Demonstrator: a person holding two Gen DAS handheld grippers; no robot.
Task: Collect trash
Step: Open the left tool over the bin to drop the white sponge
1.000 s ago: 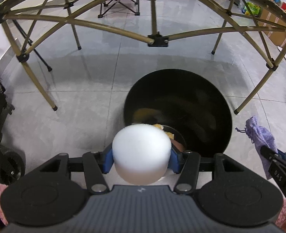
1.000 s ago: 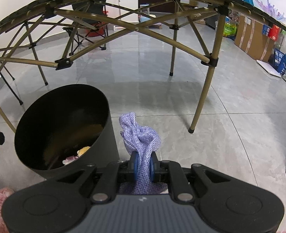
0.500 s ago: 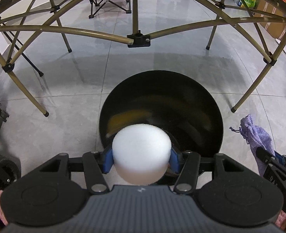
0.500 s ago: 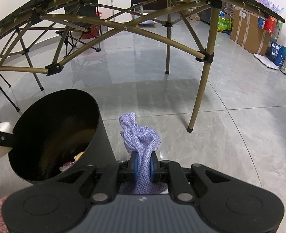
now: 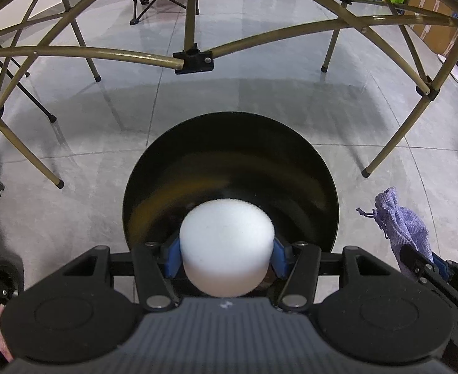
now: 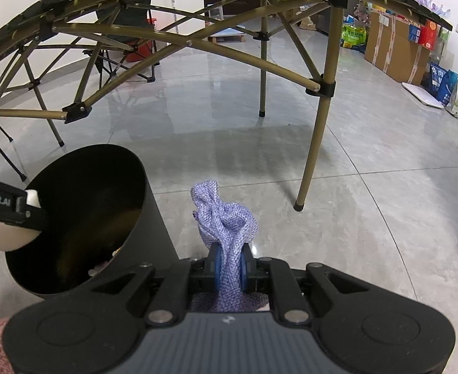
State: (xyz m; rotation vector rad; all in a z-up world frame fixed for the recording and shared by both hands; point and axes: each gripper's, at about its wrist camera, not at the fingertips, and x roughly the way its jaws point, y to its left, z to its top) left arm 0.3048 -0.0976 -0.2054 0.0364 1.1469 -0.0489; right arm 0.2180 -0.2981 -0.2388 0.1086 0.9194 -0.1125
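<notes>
text: "RobotAI" | on: left gripper [image 6: 26,208] side

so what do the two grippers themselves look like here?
Both match: the left gripper and right gripper have a ribbed dark-grey body, black linkage arms with silver pivot pins, round black side housings and blue-padded jaws. White RobotAI-style lettering marks the left one's side. No cables visible.

Between my left tool's [image 5: 227,257] blue pads I see a white foam puck [image 5: 226,243], matt and finely grainy. Just beyond it the black bin [image 5: 306,168] looks smooth, faintly shiny inside. My right tool [image 6: 230,269] pinches a lilac knitted cloth pouch [image 6: 225,221], coarse-textured. The grey floor tiles [image 6: 291,155] are glossy.
</notes>
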